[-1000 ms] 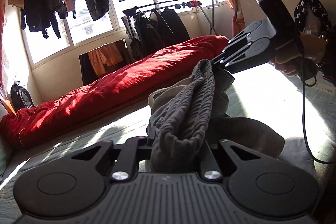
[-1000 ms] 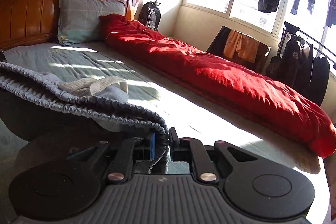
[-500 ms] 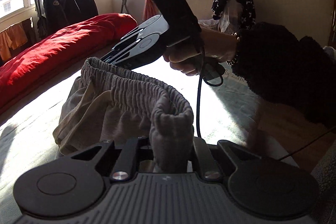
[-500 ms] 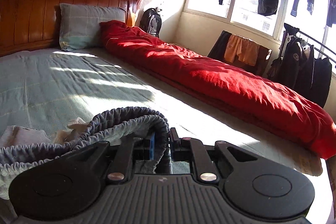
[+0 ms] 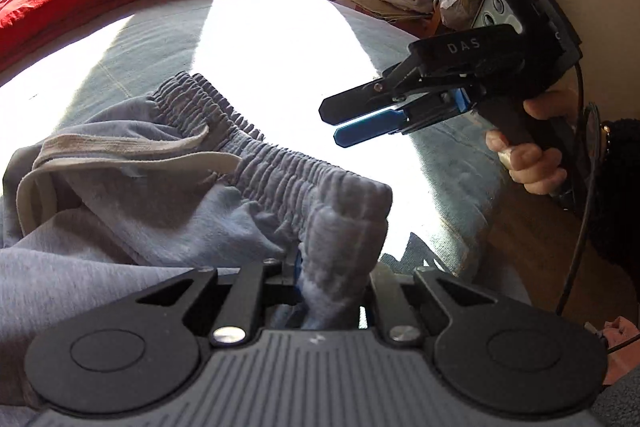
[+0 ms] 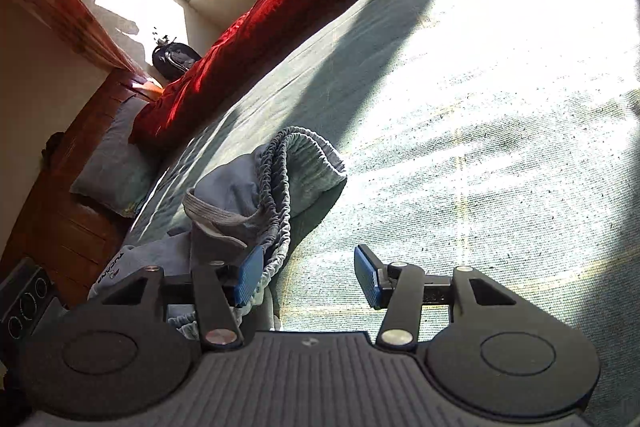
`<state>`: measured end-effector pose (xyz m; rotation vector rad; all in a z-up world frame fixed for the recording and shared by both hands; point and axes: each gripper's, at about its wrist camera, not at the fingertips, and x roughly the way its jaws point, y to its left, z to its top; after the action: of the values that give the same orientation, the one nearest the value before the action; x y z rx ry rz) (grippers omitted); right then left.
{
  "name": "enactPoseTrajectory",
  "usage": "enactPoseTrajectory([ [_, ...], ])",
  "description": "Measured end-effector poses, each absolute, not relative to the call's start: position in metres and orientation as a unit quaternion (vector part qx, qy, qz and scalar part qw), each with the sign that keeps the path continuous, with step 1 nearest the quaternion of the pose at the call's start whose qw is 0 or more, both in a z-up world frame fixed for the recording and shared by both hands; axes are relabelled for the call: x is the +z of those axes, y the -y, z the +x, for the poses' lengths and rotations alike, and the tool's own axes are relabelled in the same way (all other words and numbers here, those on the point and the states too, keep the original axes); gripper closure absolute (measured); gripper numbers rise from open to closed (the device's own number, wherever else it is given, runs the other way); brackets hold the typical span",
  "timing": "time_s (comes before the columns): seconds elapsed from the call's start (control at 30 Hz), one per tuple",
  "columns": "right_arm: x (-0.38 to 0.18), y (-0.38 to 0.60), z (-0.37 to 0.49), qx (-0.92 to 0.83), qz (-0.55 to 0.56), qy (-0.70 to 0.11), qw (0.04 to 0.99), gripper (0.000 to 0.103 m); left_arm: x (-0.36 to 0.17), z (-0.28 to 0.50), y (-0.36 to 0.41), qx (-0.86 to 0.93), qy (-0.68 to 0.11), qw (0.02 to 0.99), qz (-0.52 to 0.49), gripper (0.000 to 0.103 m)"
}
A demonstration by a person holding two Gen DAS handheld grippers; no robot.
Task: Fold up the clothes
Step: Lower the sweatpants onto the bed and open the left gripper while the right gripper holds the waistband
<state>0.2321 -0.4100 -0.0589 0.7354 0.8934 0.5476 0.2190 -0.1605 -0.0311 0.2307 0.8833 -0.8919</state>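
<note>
Right claw (image 6: 308, 273) just let go of the waistband; left claw (image 5: 332, 277) clamped on it.

Compared with a second ago: right claw off the elastic waistband (image 5: 256, 151), jaws opening with nothing between them, hanging just beside the grey trousers (image 6: 256, 195). Trousers now down on the bed (image 6: 460, 107), bunched near the red duvet (image 6: 288, 7), one waistband end pinched in the left claw. Probably laid out for the first fold; smoothing likely next.

Grey sweatpants (image 5: 132, 195), ribbed elastic waistband, pale drawstring, crumpled on the bed (image 5: 280, 39).
</note>
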Motion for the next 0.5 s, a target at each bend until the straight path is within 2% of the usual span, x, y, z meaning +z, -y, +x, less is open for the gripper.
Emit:
enactPoseTrajectory([
  [0.23,-0.080,0.391,0.222,0.306,0.423,-0.415,0.746,0.038,-0.026,0.209,0.172,-0.408,-0.394,0.817,0.102,0.093],
  [0.4,-0.083,0.379,0.233,0.305,0.424,-0.427,0.738,0.037,-0.035,0.189,0.189,-0.402,-0.365,0.824,0.160,0.092],
  [0.5,-0.080,0.371,0.237,0.301,0.403,-0.438,0.745,0.039,-0.039,0.185,0.191,-0.400,-0.361,0.826,0.166,0.086],
])
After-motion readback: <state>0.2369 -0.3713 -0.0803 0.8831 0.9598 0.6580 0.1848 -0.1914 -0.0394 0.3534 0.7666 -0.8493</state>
